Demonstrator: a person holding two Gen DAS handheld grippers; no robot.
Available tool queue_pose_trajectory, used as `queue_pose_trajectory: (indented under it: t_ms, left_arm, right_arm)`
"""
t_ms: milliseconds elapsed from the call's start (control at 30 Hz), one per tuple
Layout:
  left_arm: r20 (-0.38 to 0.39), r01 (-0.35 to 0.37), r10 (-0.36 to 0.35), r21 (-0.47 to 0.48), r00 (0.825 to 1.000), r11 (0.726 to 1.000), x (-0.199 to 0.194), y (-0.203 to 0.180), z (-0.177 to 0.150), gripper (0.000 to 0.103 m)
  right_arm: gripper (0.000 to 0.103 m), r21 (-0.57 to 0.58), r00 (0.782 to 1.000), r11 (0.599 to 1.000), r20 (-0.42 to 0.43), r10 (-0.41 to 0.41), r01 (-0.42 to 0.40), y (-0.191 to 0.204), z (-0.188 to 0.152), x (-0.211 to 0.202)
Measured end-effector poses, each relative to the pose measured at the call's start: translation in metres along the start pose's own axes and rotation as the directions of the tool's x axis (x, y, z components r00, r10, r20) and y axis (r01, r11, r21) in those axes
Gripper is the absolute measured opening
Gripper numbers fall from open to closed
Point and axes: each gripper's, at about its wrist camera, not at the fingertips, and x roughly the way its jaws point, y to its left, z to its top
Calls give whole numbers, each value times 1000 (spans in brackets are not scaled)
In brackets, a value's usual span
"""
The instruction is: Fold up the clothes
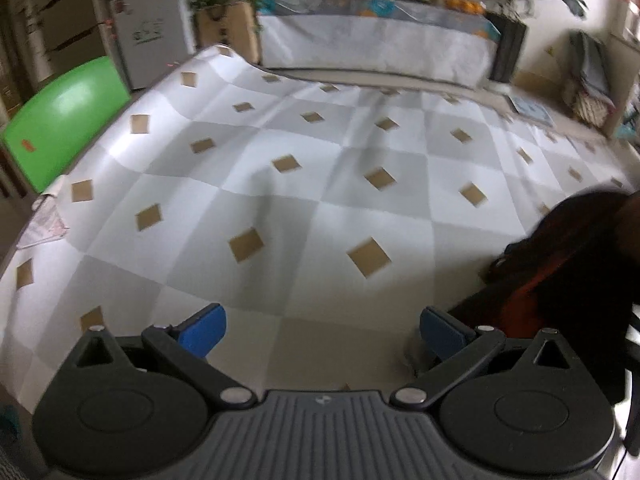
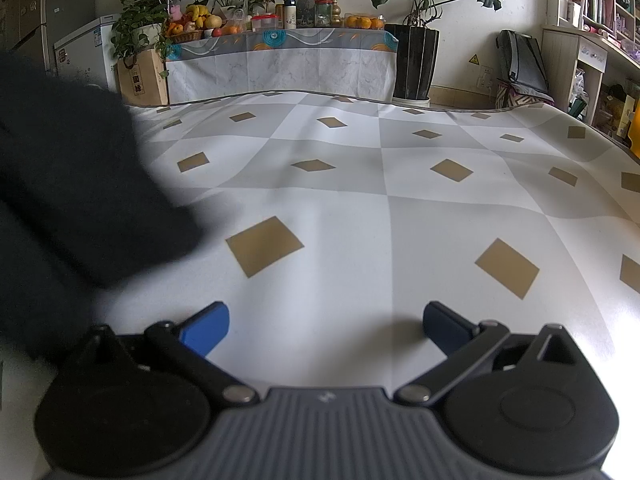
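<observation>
A lived-in home, by the look of it; a side table (image 2: 280,66) draped in a patterned cloth carries a basket of fruit (image 2: 192,24), jars and bottles, with potted plants (image 2: 416,40) around it. A white chest freezer (image 2: 82,56) stands to the left; crowded shelves (image 2: 592,40) line the right wall; a checked cloth (image 2: 360,184) covers the broad surface in front.

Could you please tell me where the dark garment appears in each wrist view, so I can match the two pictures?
Left wrist view: the dark garment lies at the right edge.
Right wrist view: it fills the left side, blurred.
Shared landmark: the cloth-draped side table holding fruit.
</observation>
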Motion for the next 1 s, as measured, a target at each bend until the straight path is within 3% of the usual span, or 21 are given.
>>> queue_pose_trajectory:
  t_ms: [200,333,667,1000]
  left_arm:
    - [35,-32,36,-106,999,994,-6,32,11,103]
    - [26,-91,95,-121,995,988,-3,43,14,103]
    - [33,-127,133,-160,991,979,-4,58,19,103]
    - [15,-104,109,-207,994,973,0,66,23,103]
  right_arm:
    - [103,0,1000,1000,0,0,0,0,0,1]
    - [103,0,1000,1000,0,0,0,-1,-1,1]
    - [103,0,1000,1000,0,0,0,-1,-1,3]
    - [103,0,1000,1000,0,0,0,-1,-1,3]
